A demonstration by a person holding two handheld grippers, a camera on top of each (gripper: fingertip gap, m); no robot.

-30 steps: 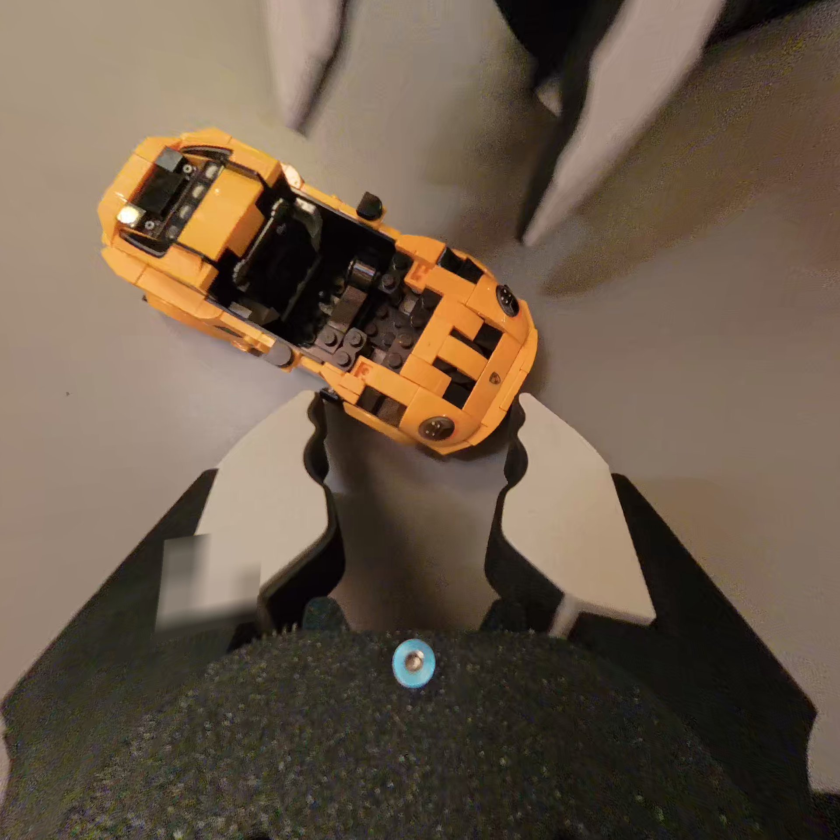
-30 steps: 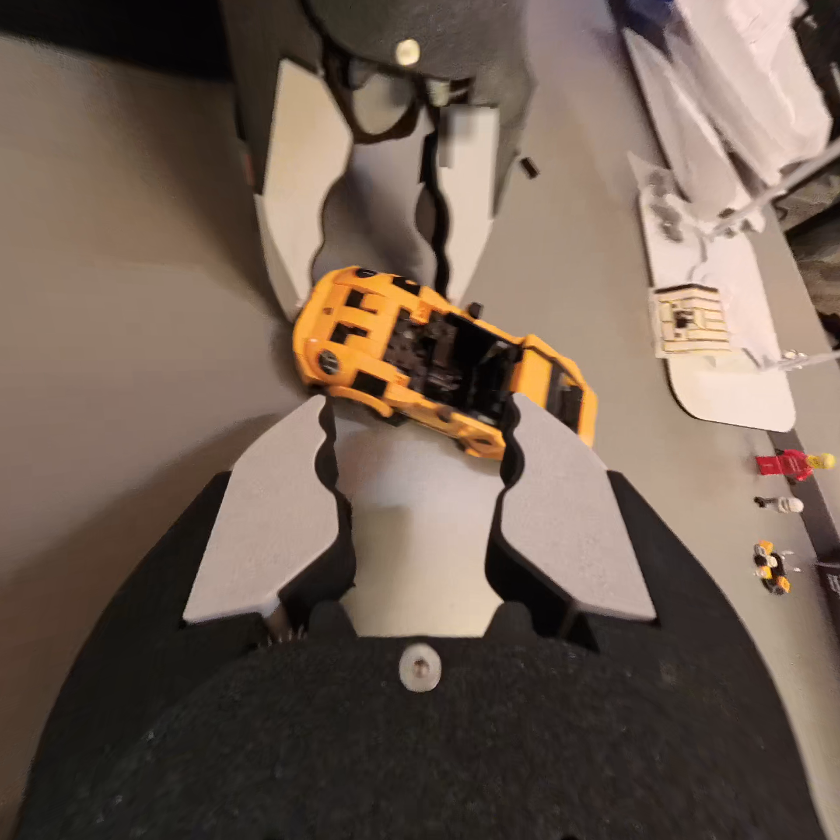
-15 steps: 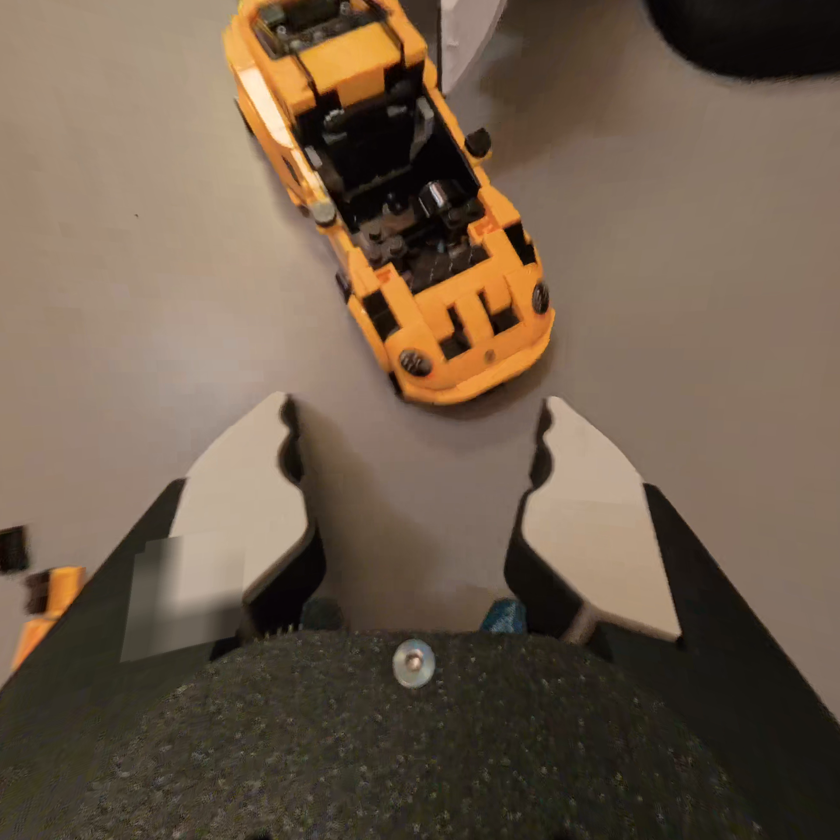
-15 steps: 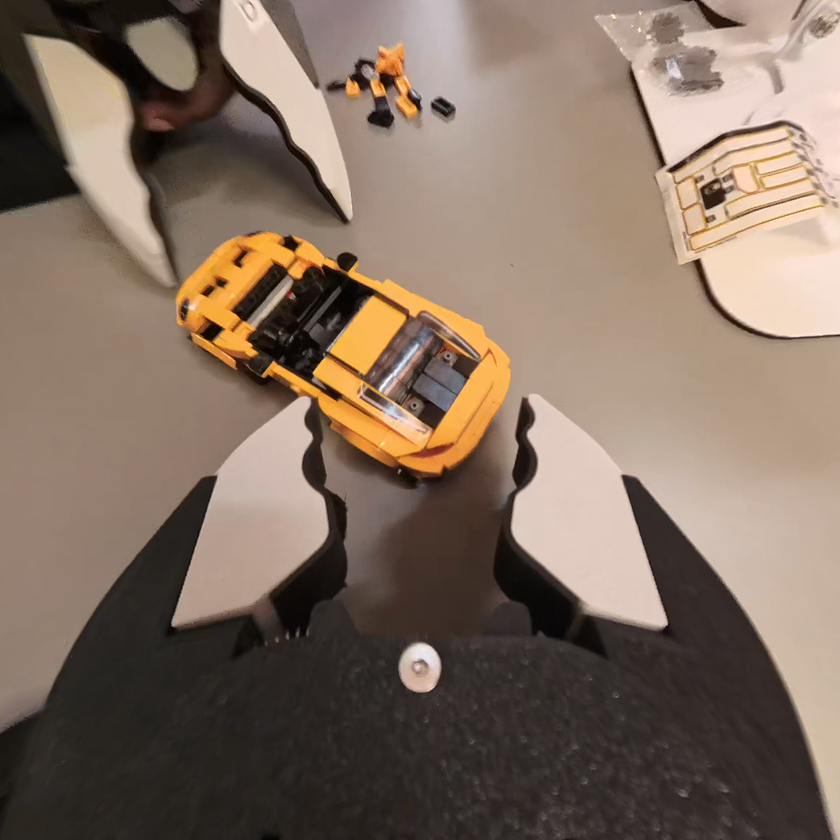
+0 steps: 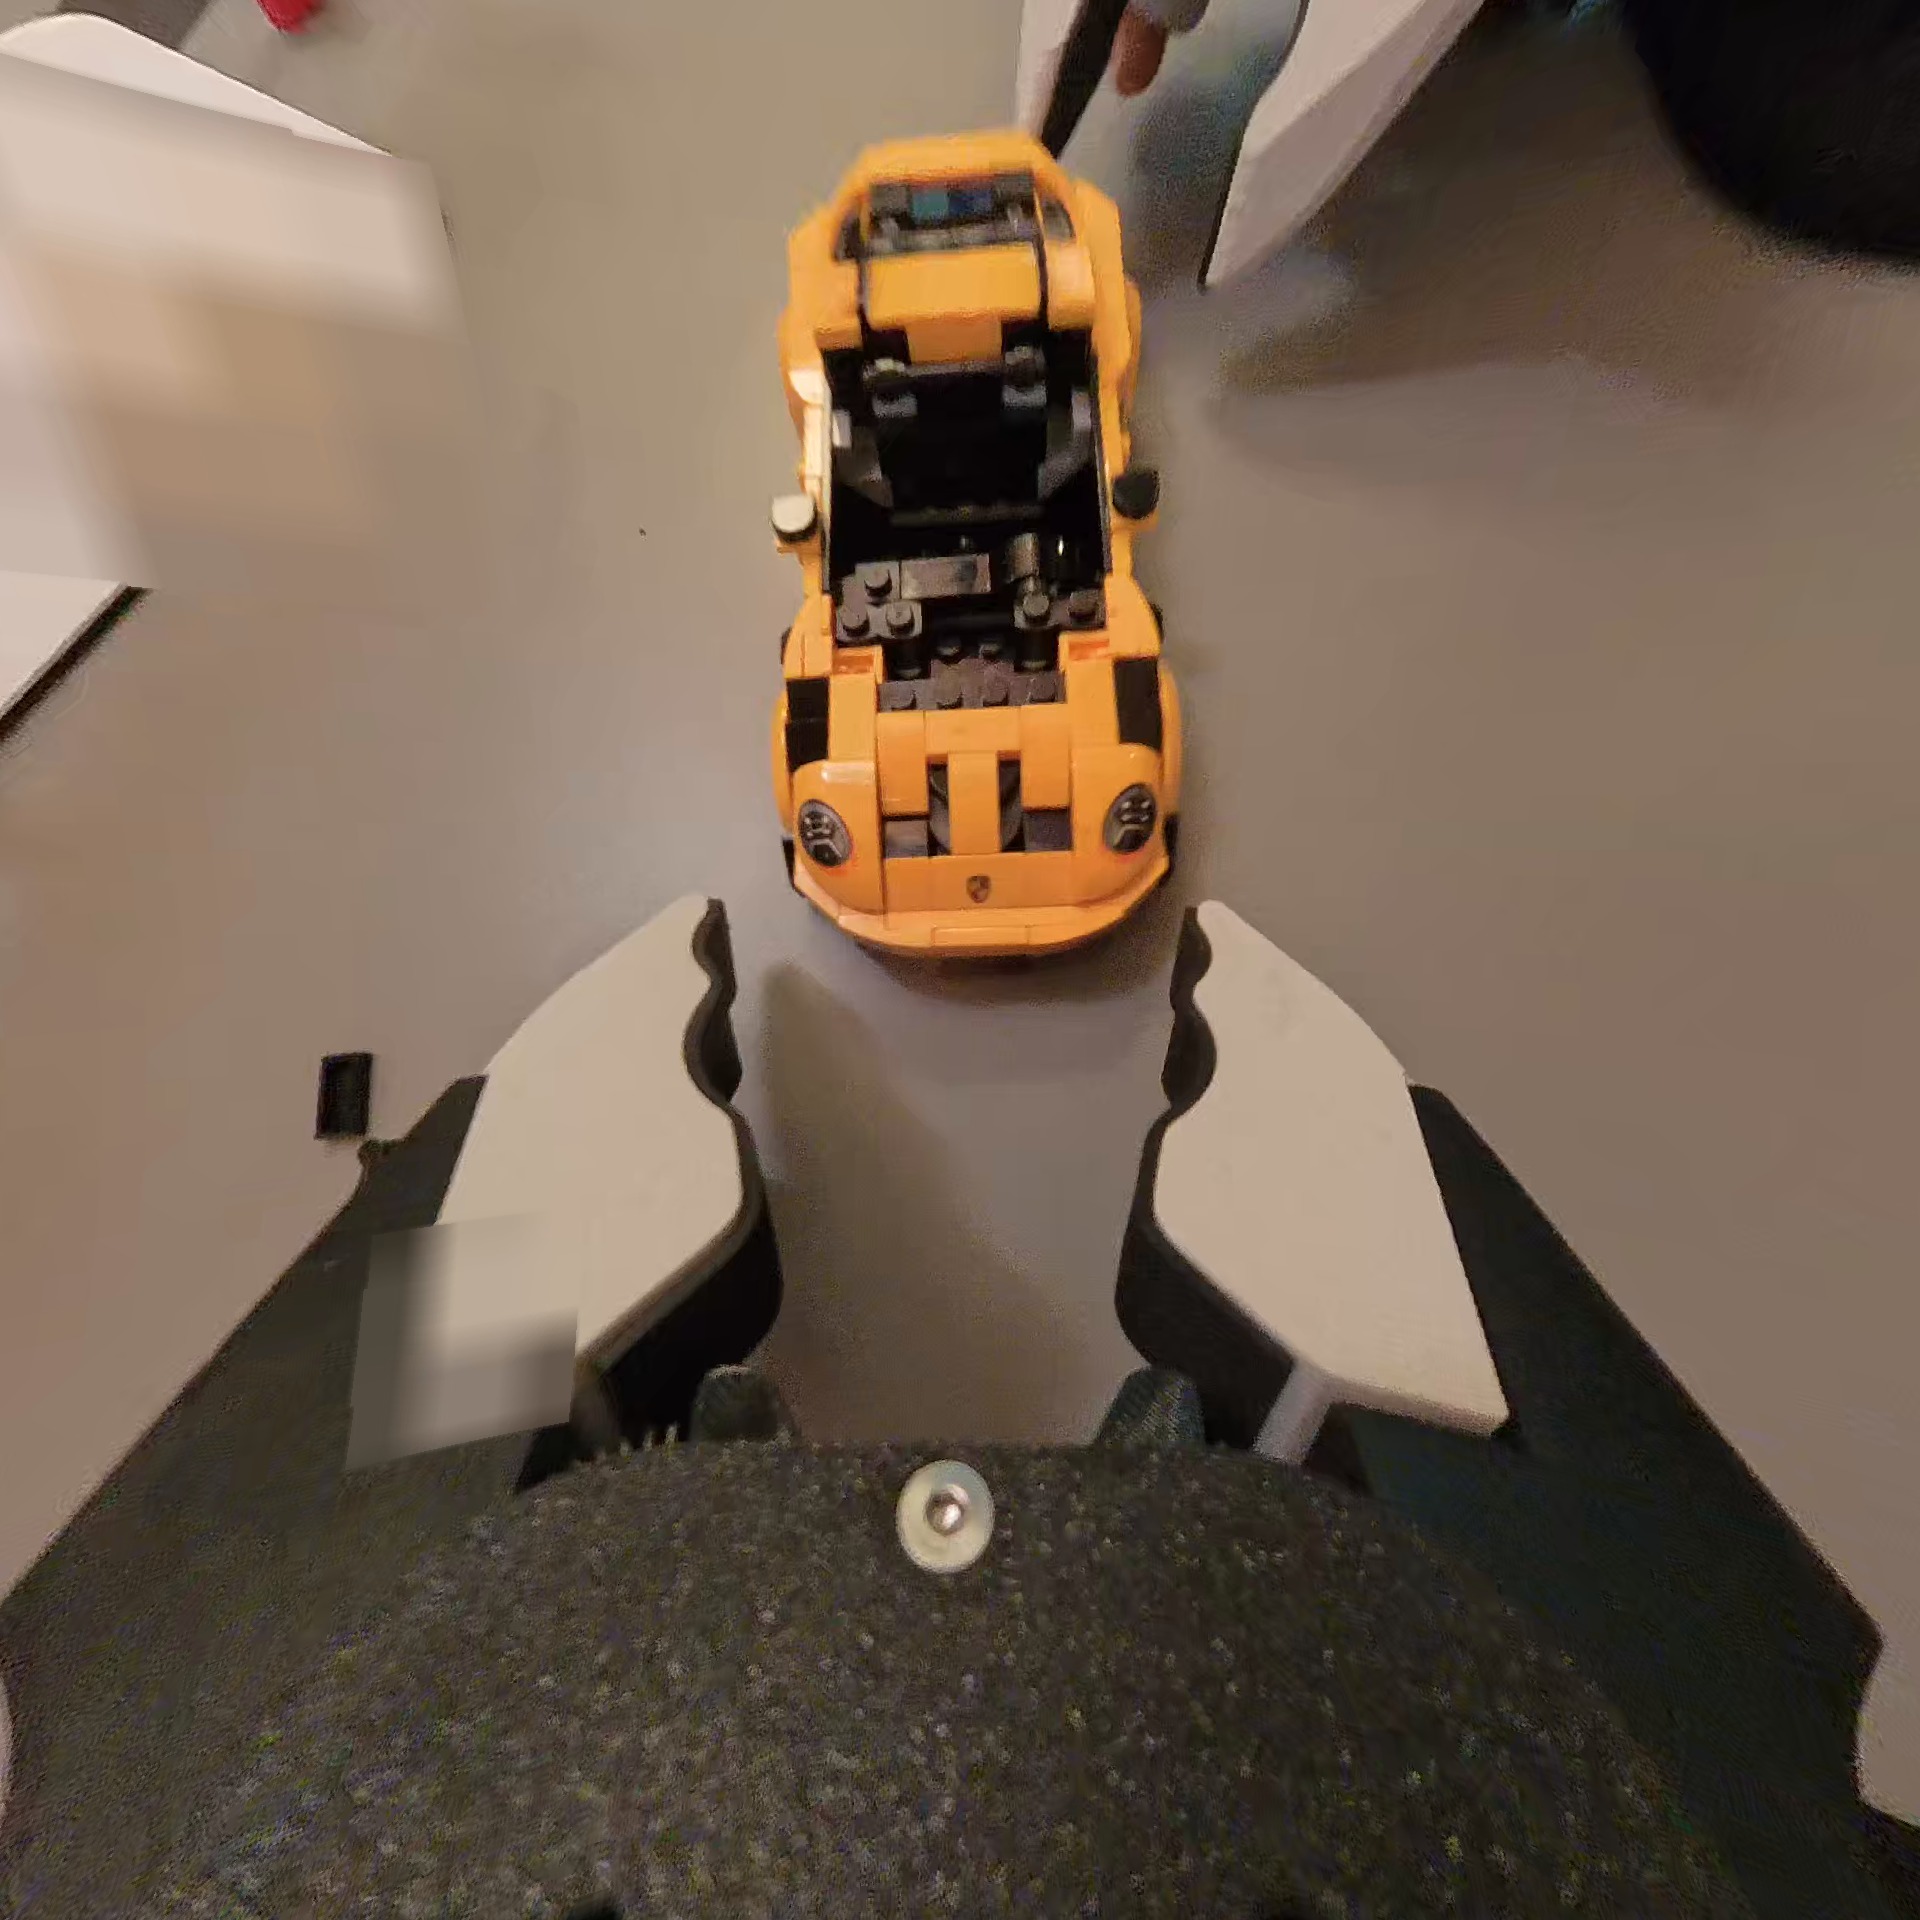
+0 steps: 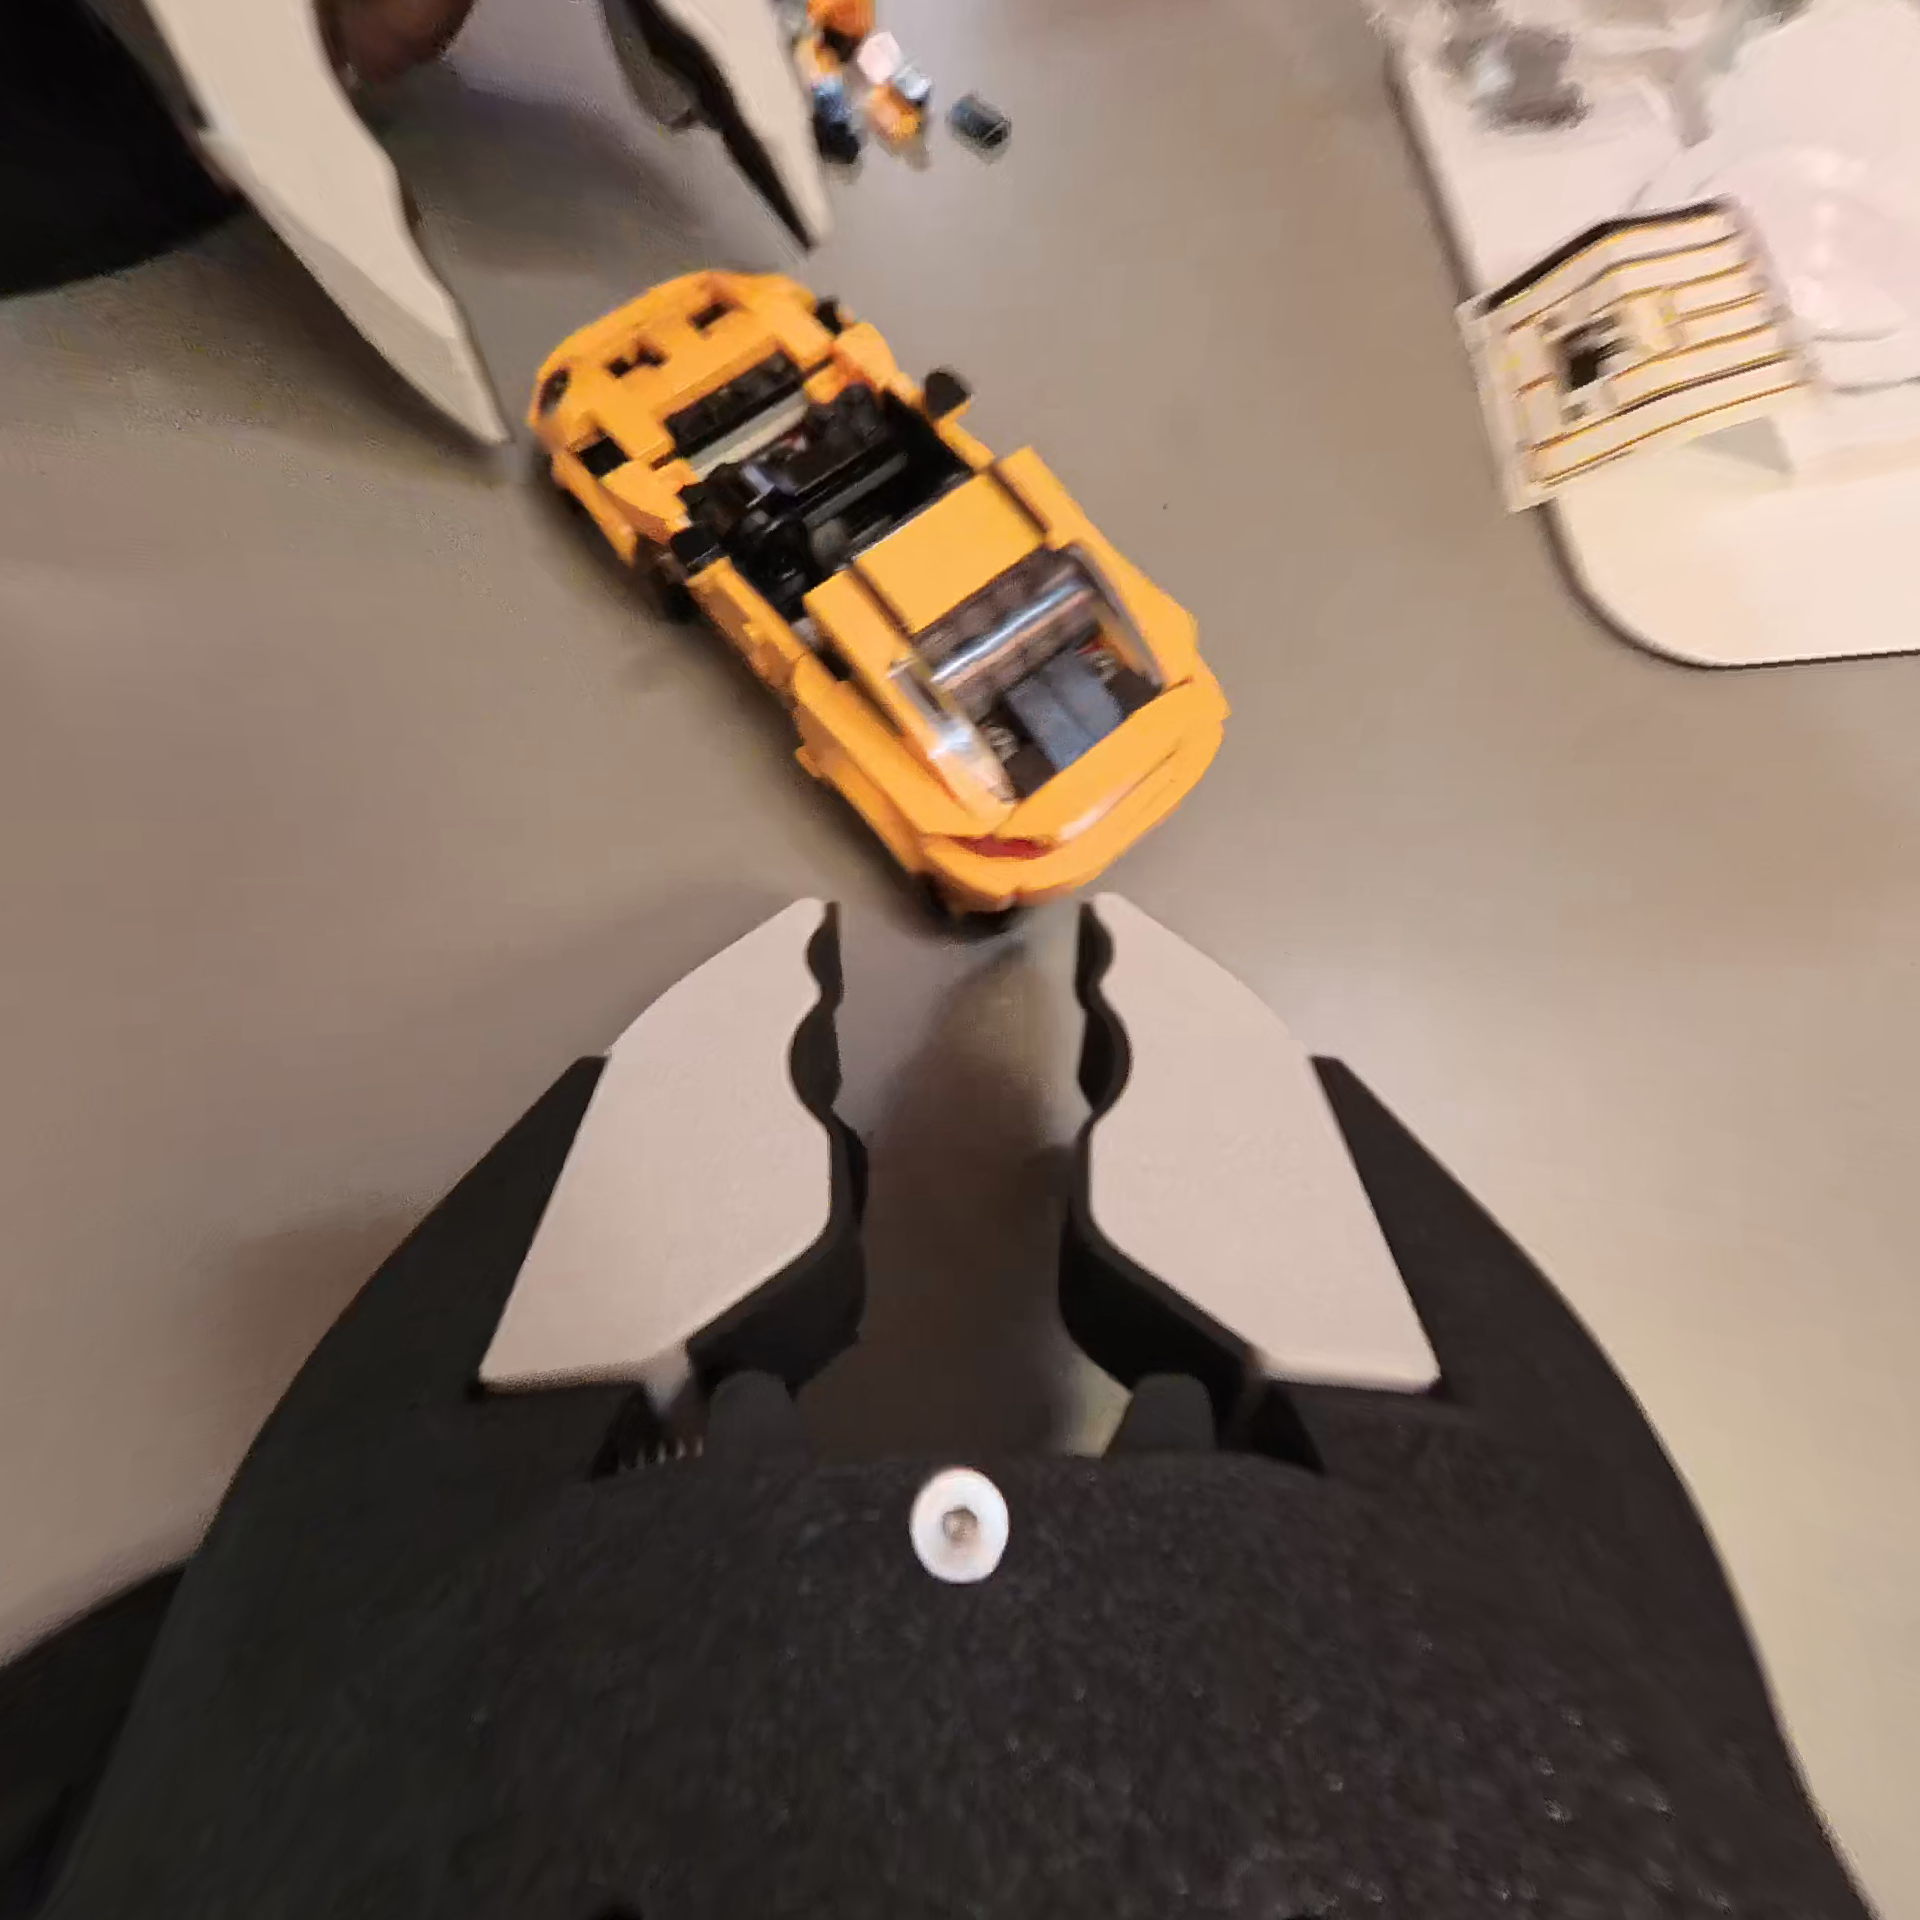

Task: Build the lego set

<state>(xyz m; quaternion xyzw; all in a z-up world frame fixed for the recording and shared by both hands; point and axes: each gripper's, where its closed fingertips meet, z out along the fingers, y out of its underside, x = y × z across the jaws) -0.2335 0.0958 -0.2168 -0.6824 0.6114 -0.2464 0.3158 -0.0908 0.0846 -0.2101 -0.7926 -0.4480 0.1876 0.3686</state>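
- The orange car sits alone on the grey table, its nose now pointing straight at the left gripper; a second ago it lay slanted
- The left gripper has let go and backed off, its fingers wide and empty
- The right gripper waits just behind the car's back end, fingers closer together, holding nothing
- The roof is still missing, so a loose piece probably comes next

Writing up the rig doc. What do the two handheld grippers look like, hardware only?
Both match. The left gripper and right gripper each have two flat pale grey fingers with wavy black inner edges, mounted on black wedge-shaped carriers. The body below is coarse, speckled black, with one silver screw and washer at its centre. No cables show.
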